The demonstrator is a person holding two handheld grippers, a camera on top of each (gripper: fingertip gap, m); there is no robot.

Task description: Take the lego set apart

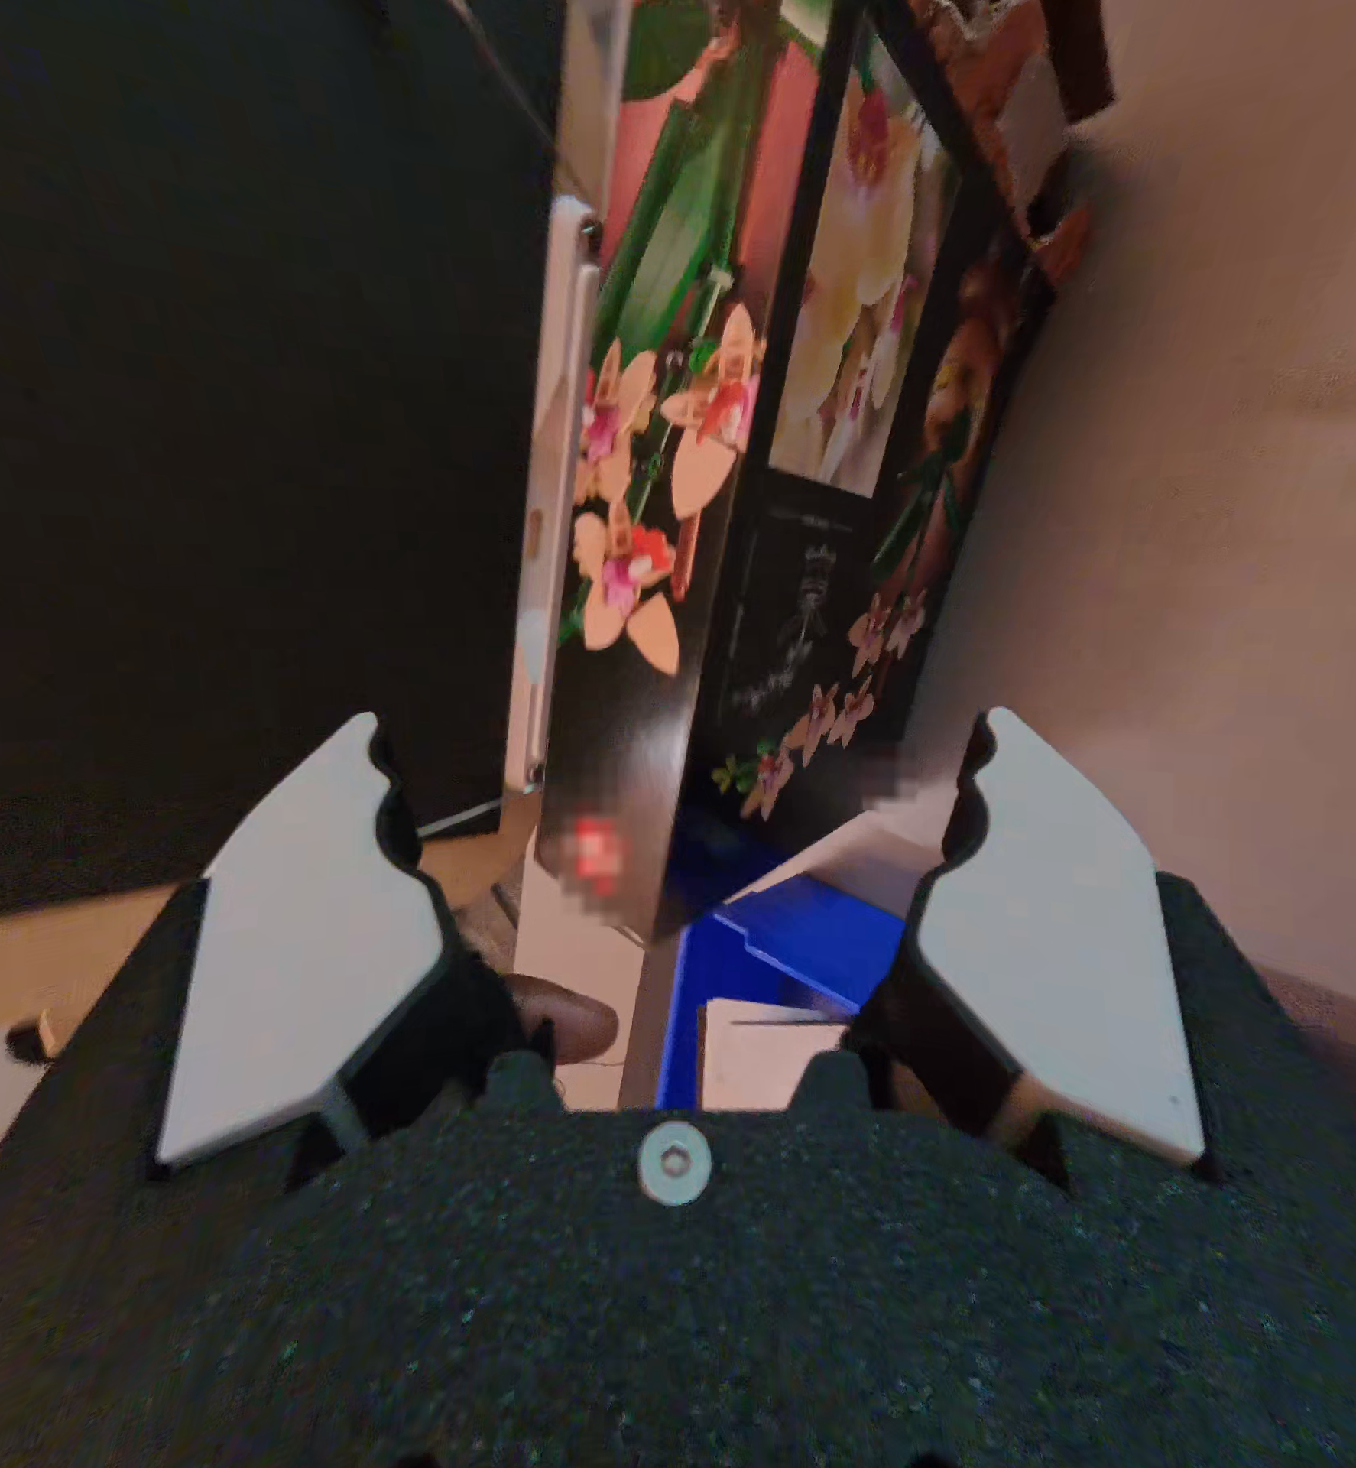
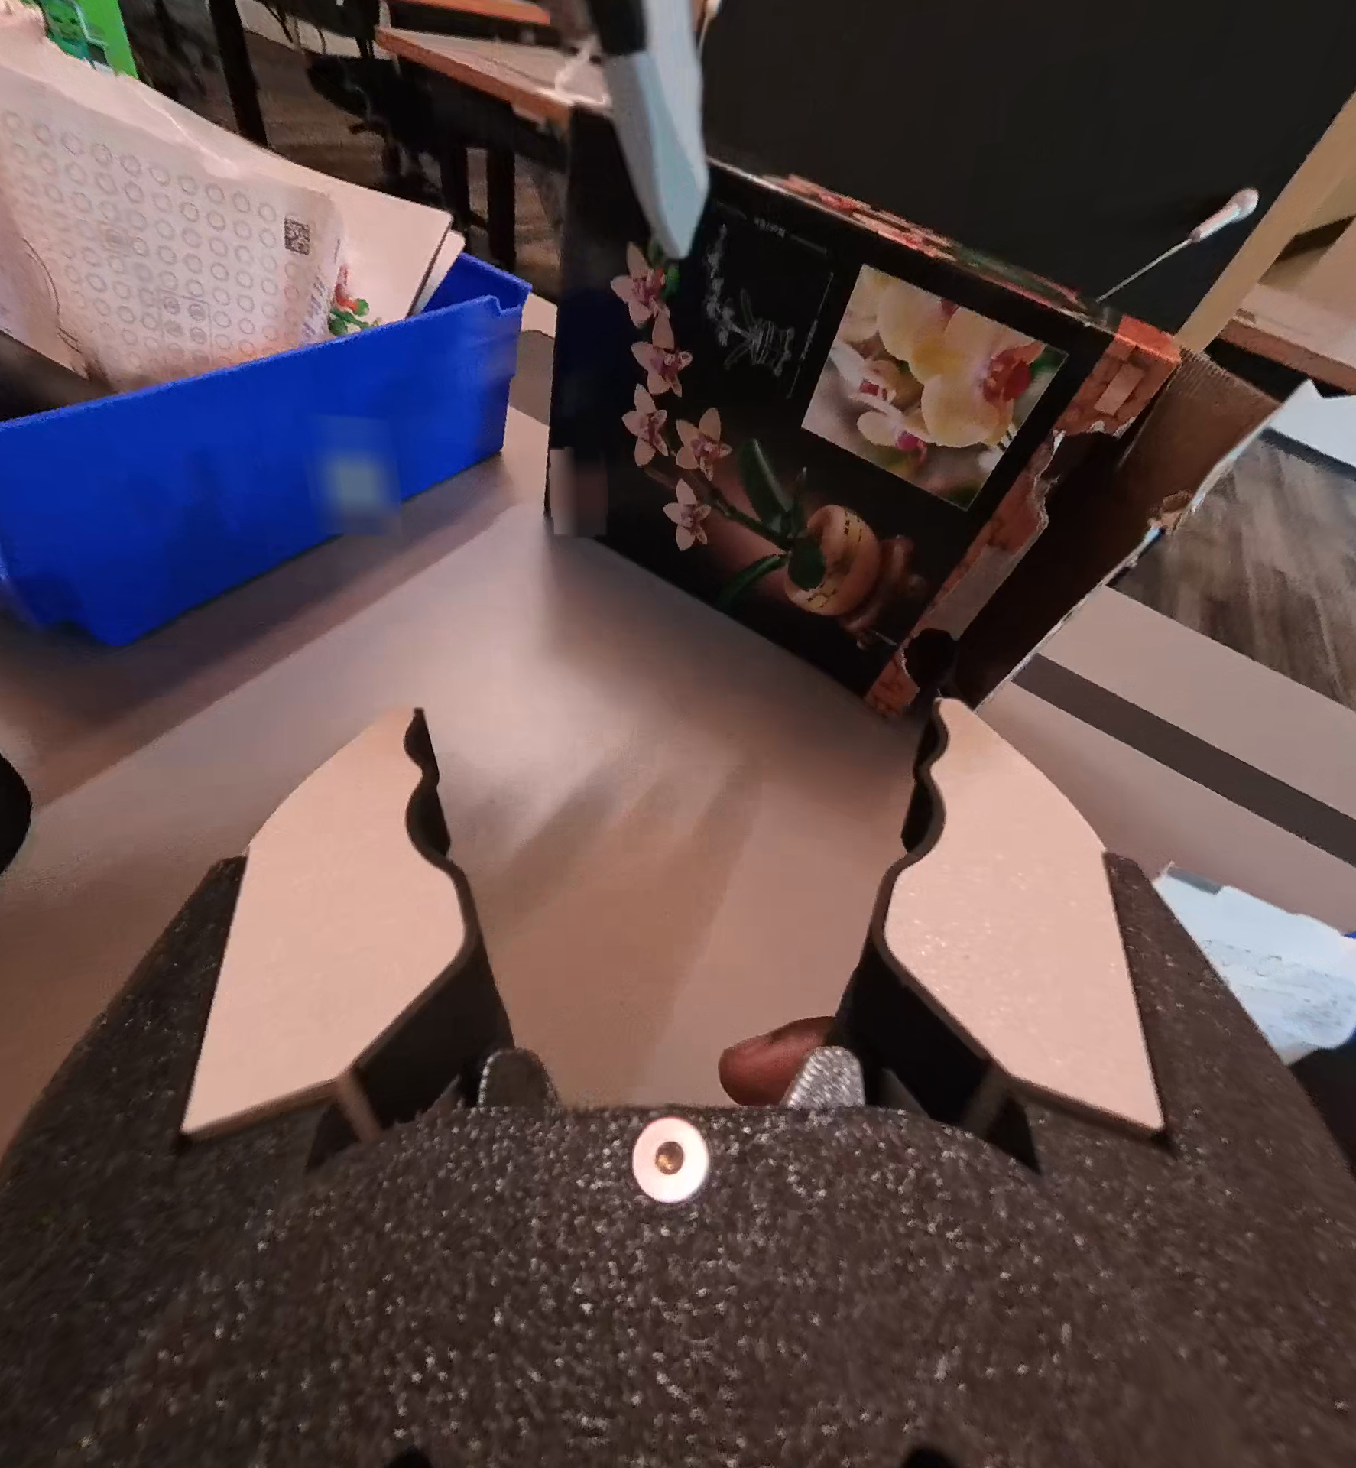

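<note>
Both hand-held grippers stand with their jaws spread wide and nothing between them. Seen from the right wrist view, the right hand-held gripper (image 2: pixel 671 735) hovers low over a bare stretch of the grey bench (image 2: pixel 635 794), with open room ahead of its white fingers (image 2: pixel 341 913) up to the lego set box (image 2: pixel 841 445). That box, black and printed with orchids, stands upright on the bench, tilted a little, its right end torn open with ragged cardboard edges, and its lower right corner sits just beside the right fingertip. A grey-white finger of the other tool (image 2: pixel 659 135) comes down from above at the box's upper left edge; I cannot tell if it touches. Left of the box, a little apart, a blue bin (image 2: pixel 206 477) holds white paper bags (image 2: pixel 143 230); the bench's far right edge drops off to the floor close behind the box. From the left wrist view, the left hand-held gripper (image 1: pixel 679 731) is above, looking down along the box (image 1: pixel 738 445), whose corner edge runs between the spread fingers (image 1: pixel 301 937), with the blue bin (image 1: pixel 802 937) below and a dark panel (image 1: pixel 222 397) close on the left.
</note>
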